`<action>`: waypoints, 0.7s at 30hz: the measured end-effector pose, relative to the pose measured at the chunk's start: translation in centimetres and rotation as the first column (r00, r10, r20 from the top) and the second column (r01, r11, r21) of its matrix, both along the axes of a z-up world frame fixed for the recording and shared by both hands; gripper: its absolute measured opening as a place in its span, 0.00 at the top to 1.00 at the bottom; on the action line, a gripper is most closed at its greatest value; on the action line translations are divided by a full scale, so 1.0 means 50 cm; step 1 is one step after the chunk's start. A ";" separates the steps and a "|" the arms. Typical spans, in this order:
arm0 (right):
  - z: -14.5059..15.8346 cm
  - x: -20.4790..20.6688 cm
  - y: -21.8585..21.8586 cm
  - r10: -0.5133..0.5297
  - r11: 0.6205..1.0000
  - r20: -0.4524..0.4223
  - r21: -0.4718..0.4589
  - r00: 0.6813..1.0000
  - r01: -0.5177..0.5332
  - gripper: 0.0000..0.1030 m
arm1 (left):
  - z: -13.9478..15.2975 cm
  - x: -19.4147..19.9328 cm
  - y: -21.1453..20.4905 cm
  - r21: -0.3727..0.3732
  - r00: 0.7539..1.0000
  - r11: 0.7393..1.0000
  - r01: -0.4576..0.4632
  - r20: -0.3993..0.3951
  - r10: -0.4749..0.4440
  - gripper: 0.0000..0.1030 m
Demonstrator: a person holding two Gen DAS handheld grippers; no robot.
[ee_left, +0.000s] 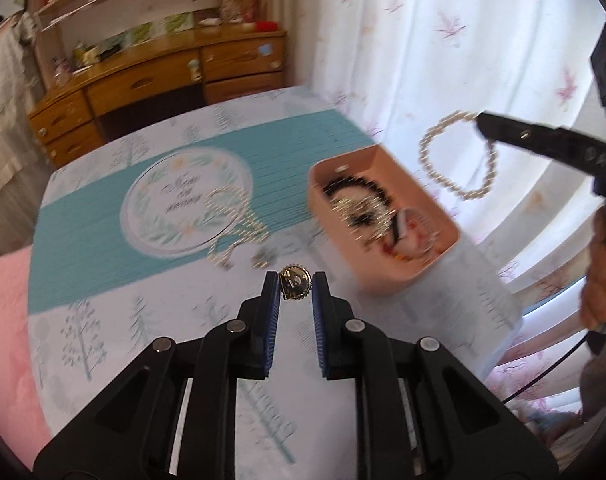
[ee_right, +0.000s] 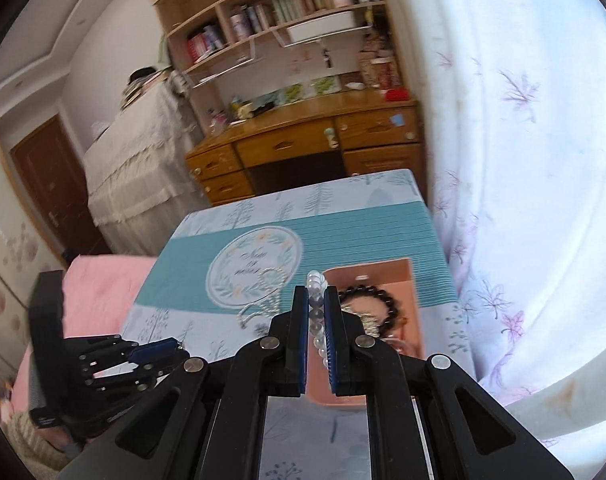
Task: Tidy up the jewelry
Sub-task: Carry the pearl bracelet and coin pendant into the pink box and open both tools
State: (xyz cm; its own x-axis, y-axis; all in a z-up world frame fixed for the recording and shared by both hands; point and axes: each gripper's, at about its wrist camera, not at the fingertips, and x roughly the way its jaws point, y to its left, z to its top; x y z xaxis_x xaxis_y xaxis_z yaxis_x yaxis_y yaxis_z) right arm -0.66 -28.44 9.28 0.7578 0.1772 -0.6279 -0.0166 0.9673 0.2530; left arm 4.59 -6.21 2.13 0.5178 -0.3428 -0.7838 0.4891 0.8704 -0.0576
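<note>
My left gripper (ee_left: 296,285) is shut on a small gold brooch (ee_left: 295,282), held above the table. My right gripper (ee_right: 315,308) is shut on a white pearl bracelet (ee_right: 318,312). In the left wrist view the bracelet (ee_left: 459,156) hangs as a loop from the right gripper (ee_left: 483,122), above and right of the pink box (ee_left: 387,160). The pink box (ee_right: 383,270) holds a black bead bracelet (ee_right: 377,294) and other jewelry. A pearl chain (ee_left: 235,224) lies on the teal mat (ee_left: 103,220); it also shows in the right wrist view (ee_right: 265,300).
The table (ee_left: 163,320) has a tree-print cloth. A white curtain (ee_left: 443,40) hangs at the right. A wooden desk (ee_left: 163,76) with shelves stands behind. A pink bedspread (ee_left: 3,320) lies at the left.
</note>
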 end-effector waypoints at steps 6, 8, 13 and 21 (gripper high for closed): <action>-0.025 0.012 -0.070 -0.039 0.998 -0.040 0.039 0.998 0.040 0.93 | -0.008 0.036 -0.130 -0.031 0.993 0.993 0.111 -0.025 -0.112 0.87; -0.038 0.016 -0.081 -0.047 0.998 -0.052 0.037 0.998 0.049 0.93 | -0.029 0.049 -0.170 -0.035 0.989 0.990 0.137 -0.046 -0.139 0.87; -0.076 0.038 -0.082 -0.050 0.997 -0.080 0.054 0.996 0.055 0.93 | -0.091 0.064 -0.241 -0.030 0.977 0.983 0.180 -0.110 -0.182 0.87; -0.123 0.074 -0.084 -0.042 0.995 -0.119 0.082 0.992 0.052 0.93 | -0.132 0.066 -0.242 -0.042 0.968 0.987 0.157 -0.190 -0.162 0.75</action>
State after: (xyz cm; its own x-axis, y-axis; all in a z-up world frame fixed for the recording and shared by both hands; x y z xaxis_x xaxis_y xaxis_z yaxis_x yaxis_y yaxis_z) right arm 3.05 -32.63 3.12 0.6884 0.1996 -0.6973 0.0628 0.9414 0.3315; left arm 7.90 -18.31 -4.47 0.2956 -0.4310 -0.8526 0.5988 0.7790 -0.1862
